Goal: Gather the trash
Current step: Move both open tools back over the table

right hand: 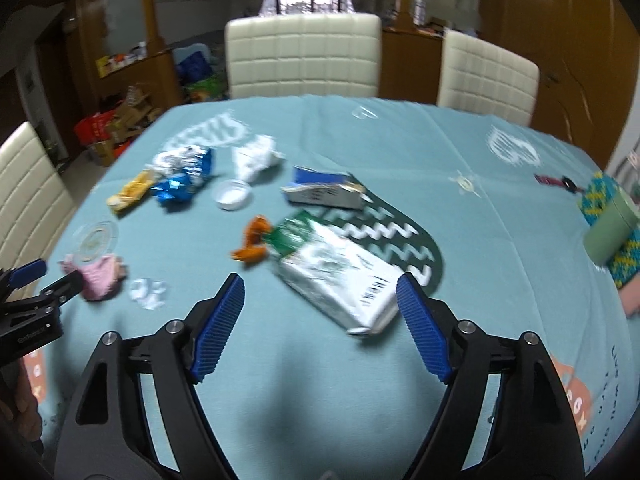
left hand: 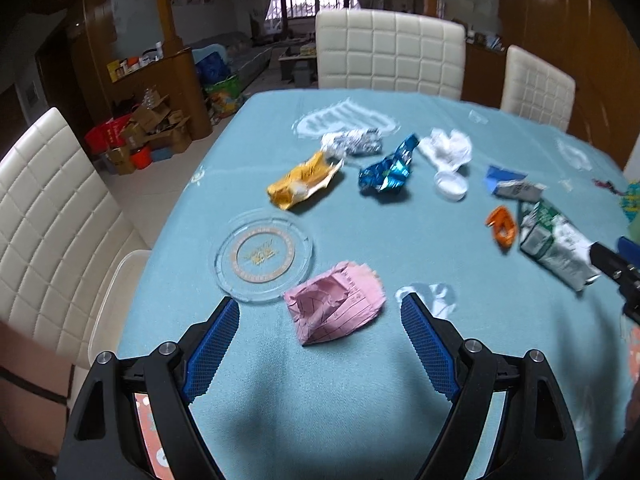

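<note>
We're on the approach, nothing picked yet. Left gripper [left hand: 320, 312] is spread wide, empty, the crumpled pink paper [left hand: 334, 306] between its tips on the table [left hand: 320, 400]. Right gripper [right hand: 320, 308], also wide and empty, frames the flattened carton [right hand: 340, 276]. Next: lower, centre, close.

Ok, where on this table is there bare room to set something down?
Bare cloth lies along the near edge, in front of the pink paper and the flattened carton. The far right, between the carton and the green cup, is also open. The middle left is crowded: ashtray, wrappers, lid.
</note>
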{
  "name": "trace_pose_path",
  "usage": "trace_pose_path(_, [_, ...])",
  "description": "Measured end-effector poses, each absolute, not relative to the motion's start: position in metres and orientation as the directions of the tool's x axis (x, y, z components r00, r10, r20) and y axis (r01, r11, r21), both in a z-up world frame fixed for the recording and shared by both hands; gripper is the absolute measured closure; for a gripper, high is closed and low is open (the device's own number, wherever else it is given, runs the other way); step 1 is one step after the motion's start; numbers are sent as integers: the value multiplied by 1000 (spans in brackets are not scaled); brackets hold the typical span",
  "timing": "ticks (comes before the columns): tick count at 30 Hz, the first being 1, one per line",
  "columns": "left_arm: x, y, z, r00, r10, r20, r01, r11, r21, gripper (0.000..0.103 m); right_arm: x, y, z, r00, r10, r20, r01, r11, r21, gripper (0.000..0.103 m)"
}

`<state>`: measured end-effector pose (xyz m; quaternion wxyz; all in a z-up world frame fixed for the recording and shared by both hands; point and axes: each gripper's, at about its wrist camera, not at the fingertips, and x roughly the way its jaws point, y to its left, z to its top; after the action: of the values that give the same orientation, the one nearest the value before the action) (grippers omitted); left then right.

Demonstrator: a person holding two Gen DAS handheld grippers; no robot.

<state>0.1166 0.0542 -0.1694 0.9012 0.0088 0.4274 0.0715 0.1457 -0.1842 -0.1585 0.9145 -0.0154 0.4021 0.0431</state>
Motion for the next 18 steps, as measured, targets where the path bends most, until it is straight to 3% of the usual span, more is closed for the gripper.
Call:
trace_pose_path(9, [135,46,-202,570,144,-809,-120,989,91,22,168,-208,-192,636,41,-770,-78,997,-11,11])
trace_pose_path(18, [153,29,-211,561,135,-816,-103,990,94,23,184,-205,-205,605,119,-787,-205,979,-10,11])
